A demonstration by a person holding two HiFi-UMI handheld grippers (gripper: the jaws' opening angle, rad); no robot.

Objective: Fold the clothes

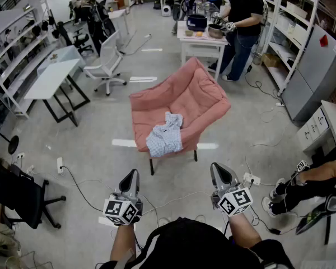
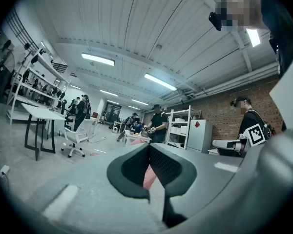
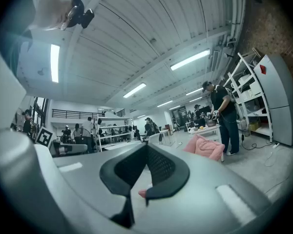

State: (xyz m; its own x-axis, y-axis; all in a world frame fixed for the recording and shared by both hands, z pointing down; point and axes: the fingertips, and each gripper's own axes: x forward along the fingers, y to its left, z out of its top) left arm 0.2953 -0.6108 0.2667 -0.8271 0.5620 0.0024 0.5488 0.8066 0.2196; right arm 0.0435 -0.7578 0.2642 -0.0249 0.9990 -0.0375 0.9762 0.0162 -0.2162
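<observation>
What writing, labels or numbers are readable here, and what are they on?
No readable words or numbers.
Cubes on left tongs and right tongs: black-and-white square patterns, no letters.
Red tag on grey cabinet: too small to read.

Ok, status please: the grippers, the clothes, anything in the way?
Left gripper shut, empty. Right gripper shut, empty. Shirt crumpled on pink chair, untouched. Cable on floor before the chair.

R tongs (image 3: 146, 150) shut, empty; pink chair (image 3: 205, 148) ahead, right.
</observation>
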